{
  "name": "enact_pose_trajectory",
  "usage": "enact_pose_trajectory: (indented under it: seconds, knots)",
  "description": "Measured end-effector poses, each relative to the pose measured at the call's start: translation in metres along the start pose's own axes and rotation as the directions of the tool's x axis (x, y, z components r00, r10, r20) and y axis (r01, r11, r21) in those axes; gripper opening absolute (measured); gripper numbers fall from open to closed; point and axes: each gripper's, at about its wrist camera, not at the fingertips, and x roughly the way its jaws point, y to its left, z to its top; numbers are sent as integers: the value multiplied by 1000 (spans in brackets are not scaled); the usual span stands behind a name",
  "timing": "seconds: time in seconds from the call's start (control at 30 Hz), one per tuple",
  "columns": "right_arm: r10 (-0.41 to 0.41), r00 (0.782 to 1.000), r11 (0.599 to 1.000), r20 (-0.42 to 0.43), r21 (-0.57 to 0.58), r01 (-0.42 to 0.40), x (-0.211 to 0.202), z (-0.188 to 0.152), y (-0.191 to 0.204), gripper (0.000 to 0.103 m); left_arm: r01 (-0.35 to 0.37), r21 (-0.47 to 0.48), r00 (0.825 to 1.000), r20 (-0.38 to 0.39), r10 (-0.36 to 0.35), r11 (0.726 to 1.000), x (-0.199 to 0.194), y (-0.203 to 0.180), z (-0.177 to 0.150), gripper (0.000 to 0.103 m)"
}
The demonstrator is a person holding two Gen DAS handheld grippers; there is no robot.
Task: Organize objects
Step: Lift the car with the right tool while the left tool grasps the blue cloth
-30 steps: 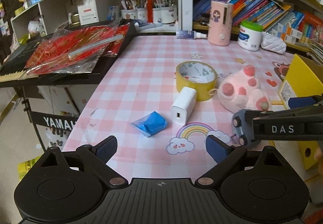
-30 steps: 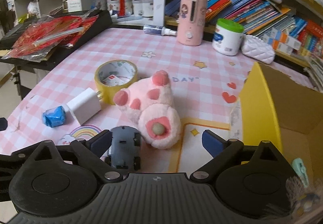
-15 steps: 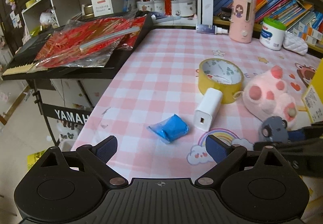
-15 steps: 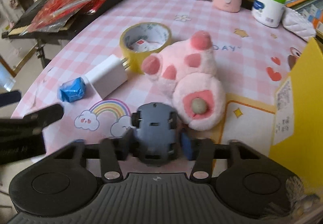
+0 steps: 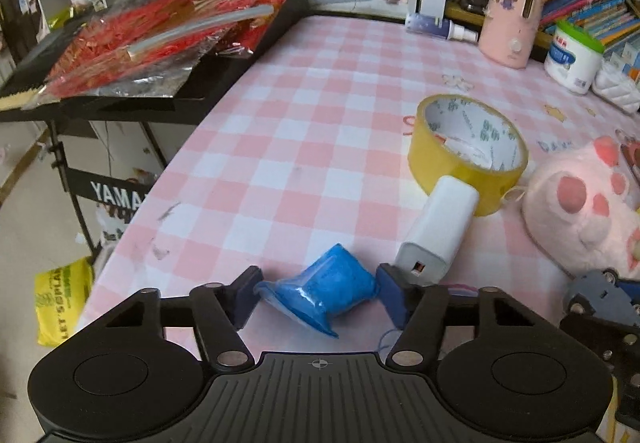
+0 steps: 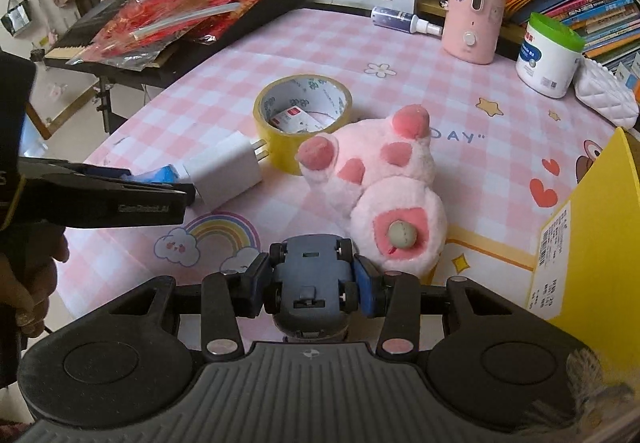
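Checked tablecloth (image 5: 320, 131), white charger (image 5: 438, 231) touching tape roll (image 5: 466, 151); plush paw (image 6: 376, 183) beside

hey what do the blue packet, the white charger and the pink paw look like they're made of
Blue packet: likely thin glossy plastic film, since it's crinkled and shiny. White charger: smooth matte hard plastic, with metal prongs. Pink paw: fuzzy plush fabric, probably stuffed.

My left pads (image 5: 390, 293) navy, blue packet (image 5: 332, 289); white charger (image 5: 438, 231), yellow tape roll (image 5: 466, 153), pink plush paw (image 6: 380, 187), grey-blue toy car (image 6: 312, 275), pink-white checked tablecloth (image 5: 320, 103), yellow box (image 6: 600, 243).
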Motion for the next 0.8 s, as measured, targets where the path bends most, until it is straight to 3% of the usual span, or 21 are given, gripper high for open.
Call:
enact_pose_trajectory:
  seconds: [0.13,0.6,0.8]
  knots:
    - [9,1000,1000,-1,2,-9,-1,-1,-1,41,8,-5,1000,-2,-8,1000,-3,1,0,50]
    - [-12,999,997,-51,74,16,-15,-23,7,41,141,-36,988,61,-139,989,-64,10,-21,47]
    - [-50,996,992,80,120,40,-48,-31,14,41,197,-26,976,99,-194,980,-94,14,-32,47]
